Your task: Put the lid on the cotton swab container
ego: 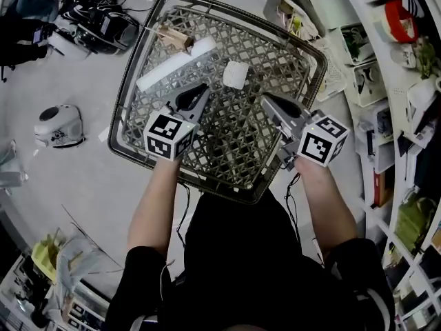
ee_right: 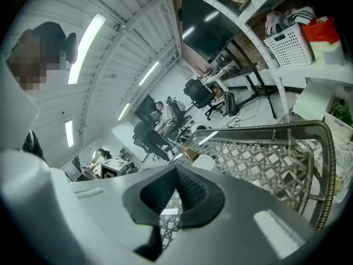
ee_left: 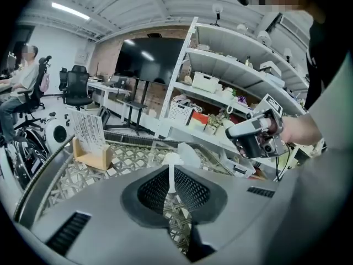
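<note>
Floor clutter fills the far left of the head view: black gear [ego: 96, 19] and a round white device [ego: 58, 126]. Beside it stands the lattice-topped counter [ego: 127, 95] with its metal rim.

A small wooden stand [ego: 176, 36] sits near the counter's far-left corner. Just right of it a long white box [ego: 176, 64] lies slantwise on the lattice.

The left tongs [ego: 200, 92] hover close by the near edge of that box, tips pointing away from the person, with their marker cube [ego: 169, 135] at the back. In the left gripper view these tongs [ee_left: 171, 173] are drawn all but together, with only a hairline of white between the pads, and they hold nothing. The wooden stand [ee_left: 92, 154] shows to their left.

A small pale square piece [ego: 236, 74] lies flat on the lattice between the two pairs of tips and a little beyond them. It is apart from the long box and touches neither tool. Which of the two white things is the lid and which the swab container cannot be told.

The right tongs [ego: 267, 102] hang over the counter's right half, carrying their own cube [ego: 322, 142]. In the right gripper view their pads [ee_right: 176, 173] meet at the tip, closed and empty, with the pale piece [ee_right: 204, 162] just past them.

Crowded shelves [ego: 386, 116] line the right edge.
</note>
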Available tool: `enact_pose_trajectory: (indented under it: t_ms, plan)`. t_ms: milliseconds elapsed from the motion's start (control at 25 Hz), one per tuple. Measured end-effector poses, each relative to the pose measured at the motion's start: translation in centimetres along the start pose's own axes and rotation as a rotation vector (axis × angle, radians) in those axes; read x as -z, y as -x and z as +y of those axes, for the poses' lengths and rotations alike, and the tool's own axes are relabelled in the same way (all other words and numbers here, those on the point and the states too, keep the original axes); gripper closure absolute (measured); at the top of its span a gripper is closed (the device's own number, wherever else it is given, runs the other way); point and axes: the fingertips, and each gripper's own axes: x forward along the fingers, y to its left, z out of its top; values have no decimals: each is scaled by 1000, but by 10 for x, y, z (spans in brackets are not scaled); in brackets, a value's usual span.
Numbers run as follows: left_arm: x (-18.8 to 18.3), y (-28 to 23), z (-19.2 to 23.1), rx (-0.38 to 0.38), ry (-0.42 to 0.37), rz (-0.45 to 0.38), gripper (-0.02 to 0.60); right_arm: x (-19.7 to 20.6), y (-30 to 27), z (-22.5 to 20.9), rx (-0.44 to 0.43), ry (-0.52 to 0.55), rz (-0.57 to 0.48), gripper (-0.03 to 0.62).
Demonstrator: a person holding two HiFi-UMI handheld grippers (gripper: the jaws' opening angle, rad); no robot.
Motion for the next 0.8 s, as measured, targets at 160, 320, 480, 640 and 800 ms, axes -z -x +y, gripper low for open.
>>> enact_pose_trajectory:
  t_ms: [160, 320, 480, 640, 800]
  plan:
    - [11, -30, 6, 8, 15, 18, 571, -1, 0, -15, 23, -5, 0, 583]
    - [25, -52, 1, 35, 25, 54, 571, 0, -6, -38, 67, 14, 10, 583]
    - [27, -60, -10, 63, 23, 61, 571, -9, -20, -50, 75, 17, 4, 583]
    - [29, -66, -23, 95, 58, 62, 571, -13, -32, -54, 69, 24, 31, 583]
    - [29, -62, -18, 78, 96, 27, 571, -10, -47, -52, 55, 70, 101, 583]
